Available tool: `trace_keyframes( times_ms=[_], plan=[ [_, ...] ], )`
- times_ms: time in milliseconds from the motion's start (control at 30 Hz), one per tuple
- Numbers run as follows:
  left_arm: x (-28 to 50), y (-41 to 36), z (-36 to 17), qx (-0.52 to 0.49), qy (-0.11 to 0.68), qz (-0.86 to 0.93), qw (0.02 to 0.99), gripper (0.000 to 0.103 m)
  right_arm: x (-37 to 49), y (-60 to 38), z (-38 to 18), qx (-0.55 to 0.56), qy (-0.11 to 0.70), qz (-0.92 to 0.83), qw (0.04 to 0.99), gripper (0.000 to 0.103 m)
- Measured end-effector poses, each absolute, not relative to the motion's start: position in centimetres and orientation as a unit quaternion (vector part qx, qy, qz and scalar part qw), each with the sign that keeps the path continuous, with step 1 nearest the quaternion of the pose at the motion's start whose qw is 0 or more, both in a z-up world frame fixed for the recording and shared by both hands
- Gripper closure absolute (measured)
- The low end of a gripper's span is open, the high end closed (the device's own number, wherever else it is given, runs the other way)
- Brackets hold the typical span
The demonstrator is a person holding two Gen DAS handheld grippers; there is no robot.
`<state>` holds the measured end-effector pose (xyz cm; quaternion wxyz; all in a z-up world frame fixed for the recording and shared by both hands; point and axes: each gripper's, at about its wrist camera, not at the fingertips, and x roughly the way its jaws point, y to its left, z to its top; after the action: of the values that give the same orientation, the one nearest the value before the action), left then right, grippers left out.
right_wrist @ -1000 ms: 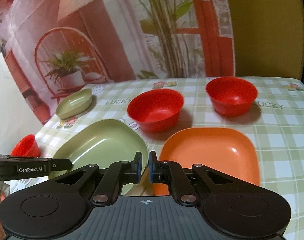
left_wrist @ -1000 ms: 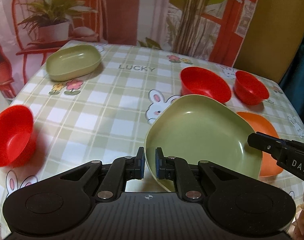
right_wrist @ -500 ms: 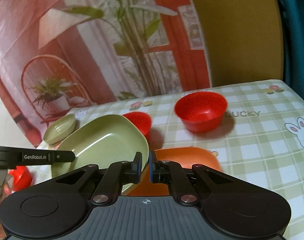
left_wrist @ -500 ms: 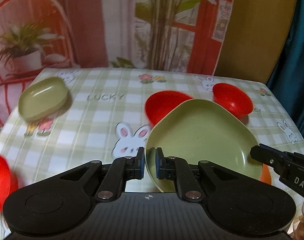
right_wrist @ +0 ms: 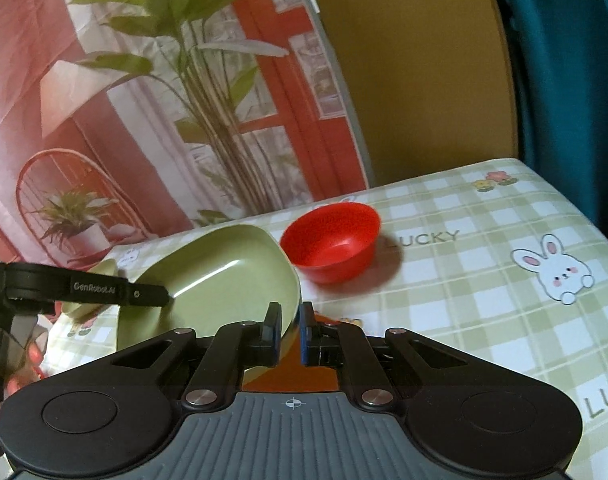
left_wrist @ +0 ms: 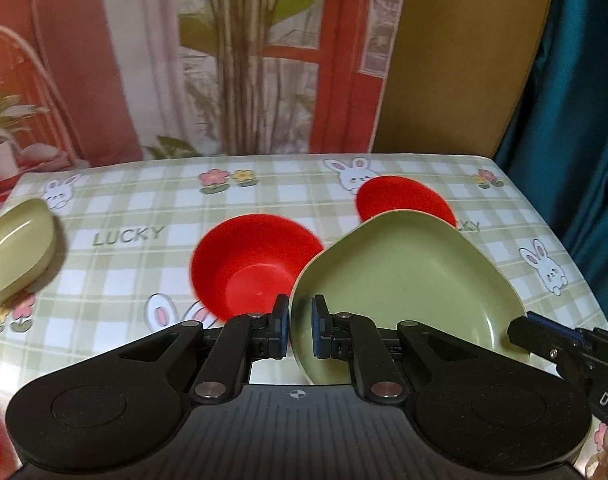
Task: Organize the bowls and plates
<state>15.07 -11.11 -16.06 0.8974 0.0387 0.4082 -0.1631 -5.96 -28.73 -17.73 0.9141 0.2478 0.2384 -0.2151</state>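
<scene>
Left wrist view, left to right: small green dish (left_wrist: pixel 17 252) at the tabletop's left edge, upside down by the look of it. Red bowl (left_wrist: pixel 255 264) mid-table on the checked tablecloth (left_wrist: pixel 151 208), just left of the green plate (left_wrist: pixel 408 284). Left gripper (left_wrist: pixel 300 330) pinched on that plate's near-left rim, fingers nearly together with the rim between them. Plate is tilted, lifted off the cloth. Second red bowl (left_wrist: pixel 404 200) behind it toward the far right corner, partly hidden. Right gripper's finger (left_wrist: pixel 544 340) touches the plate's right rim.

Right wrist view: left gripper (right_wrist: pixel 103 290) on the plate's (right_wrist: pixel 223 276) left side. Right gripper (right_wrist: pixel 290 330) narrow, plate's near-right rim between the pads, contact looks made. Orange plate (right_wrist: pixel 287 376) just below, mostly hidden. Red bowl (right_wrist: pixel 332 248) beside the plate, to its right.
</scene>
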Motion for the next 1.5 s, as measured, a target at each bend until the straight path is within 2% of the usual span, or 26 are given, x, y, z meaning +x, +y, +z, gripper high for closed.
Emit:
trace_keyframes(
  times_ms=[500, 1033, 1500],
  plan=[
    [16.6, -14.7, -16.8, 0.083, 0.414, -0.207, 0.882, 0.087, -8.5, -29.9, -18.0, 0.263, 0.235, -0.231, 0.907, 0.092],
    [16.9, -15.4, -19.6, 0.141, 0.436, -0.216, 0.862, 0.082, -9.2, -27.4, -20.1, 0.272, 0.288, -0.202, 0.896, 0.09],
    [16.7, -15.7, -20.9, 0.182, 0.437, -0.202, 0.857, 0.082, -8.2, -26.7, -21.0, 0.267, 0.319, -0.189, 0.89, 0.09]
  ],
)
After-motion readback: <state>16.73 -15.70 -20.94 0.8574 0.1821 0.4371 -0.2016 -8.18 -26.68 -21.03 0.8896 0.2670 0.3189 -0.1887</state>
